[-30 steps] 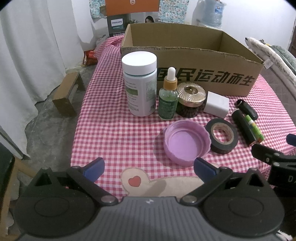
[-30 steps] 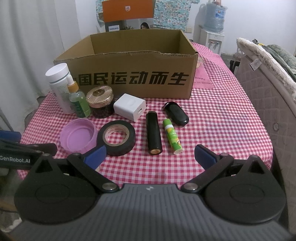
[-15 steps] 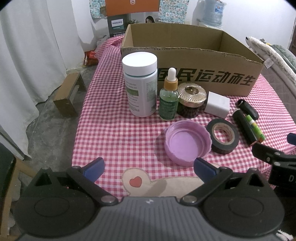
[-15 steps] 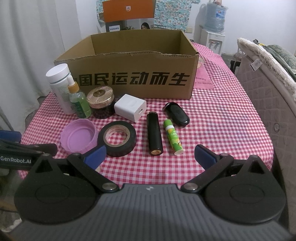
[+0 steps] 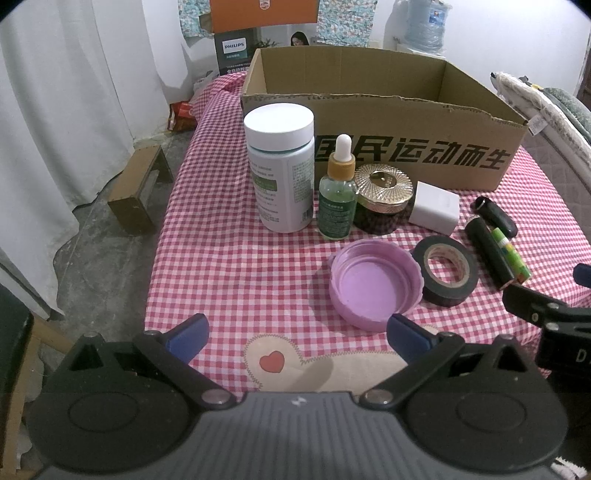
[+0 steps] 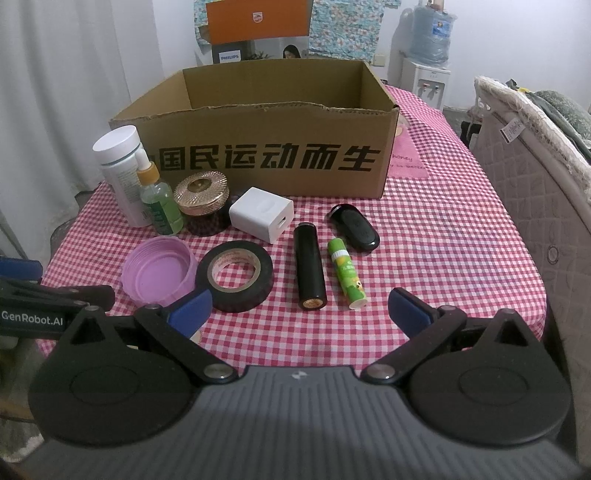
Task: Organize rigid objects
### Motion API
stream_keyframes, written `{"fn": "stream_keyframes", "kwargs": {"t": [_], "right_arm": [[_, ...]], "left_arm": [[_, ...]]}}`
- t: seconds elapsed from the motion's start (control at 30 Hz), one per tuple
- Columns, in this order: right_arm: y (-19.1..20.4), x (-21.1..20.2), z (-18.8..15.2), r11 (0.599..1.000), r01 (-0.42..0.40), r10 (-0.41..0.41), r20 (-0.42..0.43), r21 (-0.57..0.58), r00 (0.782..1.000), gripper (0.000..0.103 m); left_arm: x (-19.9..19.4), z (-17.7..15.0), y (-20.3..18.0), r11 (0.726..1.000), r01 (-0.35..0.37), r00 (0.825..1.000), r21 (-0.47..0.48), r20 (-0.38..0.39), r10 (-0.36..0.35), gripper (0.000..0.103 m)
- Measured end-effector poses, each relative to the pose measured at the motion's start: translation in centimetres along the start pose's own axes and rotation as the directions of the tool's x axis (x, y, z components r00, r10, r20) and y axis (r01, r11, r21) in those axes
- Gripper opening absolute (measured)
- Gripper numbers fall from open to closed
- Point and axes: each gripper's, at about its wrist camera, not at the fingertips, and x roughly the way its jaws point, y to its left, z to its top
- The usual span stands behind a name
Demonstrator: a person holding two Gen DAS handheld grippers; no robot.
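Observation:
An open cardboard box [image 6: 266, 158] stands at the back of the checked table. In front of it lie a white pill bottle [image 5: 280, 170], a green dropper bottle [image 5: 338, 199], a gold-lidded jar [image 5: 382, 199], a white charger [image 6: 261, 214], a purple lid [image 5: 375, 286], a black tape roll [image 6: 234, 275], a black cylinder [image 6: 310, 271], a green glue stick [image 6: 347, 273] and a black oval remote [image 6: 356, 227]. My left gripper [image 5: 295, 334] is open and empty near the table's front edge, before the purple lid. My right gripper [image 6: 299, 310] is open and empty, before the cylinder.
The table wears a red checked cloth [image 5: 221, 258]. A padded bed edge [image 6: 535, 192] runs along the right. White curtains [image 5: 55, 110] and a low wooden stool [image 5: 138, 188] are on the left. A Philips carton [image 6: 258, 29] and a water dispenser [image 6: 430, 48] stand behind the box.
Both views have shifted very slightly; the objects have not moved and both grippers stay open.

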Motion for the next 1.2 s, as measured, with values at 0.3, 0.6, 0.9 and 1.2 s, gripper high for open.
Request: {"fn": "stream_keyframes", "kwargs": {"t": [0.3,0.6,0.9,1.2], "right_arm": [[-0.4,0.1,0.1,1.0,-0.003,0.003,0.016,0.011,1.0,0.102],[-1.4,0.3,0.1,1.0,-0.002,0.001,0.031,0.031,1.0,0.102],[-2.2,1.0,0.3,0.995,-0.067,0.064,0.036,0.076,0.997,0.102],[-3.3,1.2,0.5,0.988,-0.101,0.095,0.051,0.115,0.994,0.102]], "left_arm": [[0.1,0.0,-0.2,1.0,0.003,1.0,0.015,0.005,-0.003,0.103],[0.6,0.7,-1.2,0.998,0.019,1.0,0.061,0.016,-0.02,0.103],[1.6,1.0,-1.4,0.994,0.066,0.998,0.081,0.019,-0.068,0.103],[1.1,1.3,-2.5,0.973,0.178,0.979,0.146,0.077,-0.191,0.103]]}}
